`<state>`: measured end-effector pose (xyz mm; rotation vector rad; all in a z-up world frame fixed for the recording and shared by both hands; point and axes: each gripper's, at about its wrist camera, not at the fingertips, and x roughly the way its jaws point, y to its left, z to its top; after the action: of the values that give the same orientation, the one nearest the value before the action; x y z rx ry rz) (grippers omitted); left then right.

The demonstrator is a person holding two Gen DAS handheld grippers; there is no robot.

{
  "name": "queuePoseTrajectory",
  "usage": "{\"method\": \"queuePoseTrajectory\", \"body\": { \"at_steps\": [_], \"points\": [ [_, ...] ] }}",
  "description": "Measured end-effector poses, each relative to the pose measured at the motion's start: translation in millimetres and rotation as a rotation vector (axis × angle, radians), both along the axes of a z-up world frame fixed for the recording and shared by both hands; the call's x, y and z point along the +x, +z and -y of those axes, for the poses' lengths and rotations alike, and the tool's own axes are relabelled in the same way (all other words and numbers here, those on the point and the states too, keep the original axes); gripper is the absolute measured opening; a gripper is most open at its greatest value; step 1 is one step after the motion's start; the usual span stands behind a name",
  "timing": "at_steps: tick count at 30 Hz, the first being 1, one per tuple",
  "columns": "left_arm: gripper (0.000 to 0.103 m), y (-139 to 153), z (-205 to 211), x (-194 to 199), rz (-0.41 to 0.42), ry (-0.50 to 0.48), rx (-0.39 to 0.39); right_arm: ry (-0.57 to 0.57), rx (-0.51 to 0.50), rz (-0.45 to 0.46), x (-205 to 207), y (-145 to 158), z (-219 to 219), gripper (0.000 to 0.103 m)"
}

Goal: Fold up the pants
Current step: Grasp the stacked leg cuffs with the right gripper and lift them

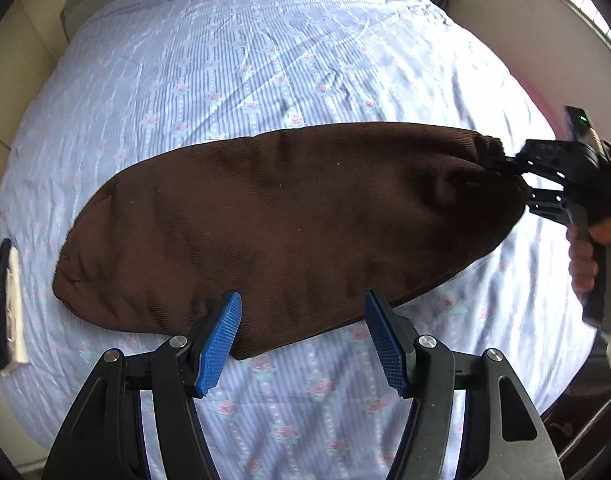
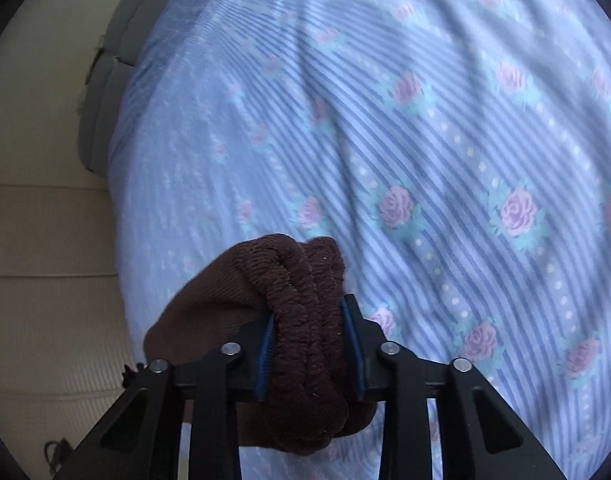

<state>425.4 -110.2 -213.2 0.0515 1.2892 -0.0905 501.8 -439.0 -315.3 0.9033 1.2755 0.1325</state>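
A bed (image 1: 265,60) covered in a blue striped sheet with pink roses is filling both views, its wrinkled cloth lying bare beyond the far edge of the pants and again in front of them, toward the left wrist camera. The brown pants (image 1: 289,216), a ribbed corduroy-like fabric folded into one long rounded shape, are lying across the middle of the bed, their near edge reaching between the fingers of the left hand-held gripper (image 1: 303,340). That gripper is hovering with its blue ridged pads (image 1: 219,344) spread wide, gripping nothing. The right hand-held gripper (image 2: 311,348) is pinching the bunched elastic waistband (thick and ropy) at the right end. A small black-and-white item (image 1: 3,300) is sitting at the bed's left edge.
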Motion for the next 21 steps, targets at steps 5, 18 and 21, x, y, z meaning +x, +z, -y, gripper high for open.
{"method": "queuePoseTrajectory", "body": {
  "at_steps": [5, 18, 21],
  "points": [
    [0.063, 3.1, 9.4, 0.1, 0.006, -0.005, -0.009, 0.055, -0.104, -0.028, 3.7, -7.1, -3.3, 0.033],
    [0.063, 16.7, 14.6, -11.0, 0.026, -0.005, -0.011, -0.124, -0.041, -0.1, -46.3, -11.1, 6.3, 0.073],
    [0.063, 17.3, 15.8, -11.2, 0.03, -0.017, 0.003, -0.155, 0.015, -0.115, -47.5, -26.5, 3.5, 0.073]
  ]
}}
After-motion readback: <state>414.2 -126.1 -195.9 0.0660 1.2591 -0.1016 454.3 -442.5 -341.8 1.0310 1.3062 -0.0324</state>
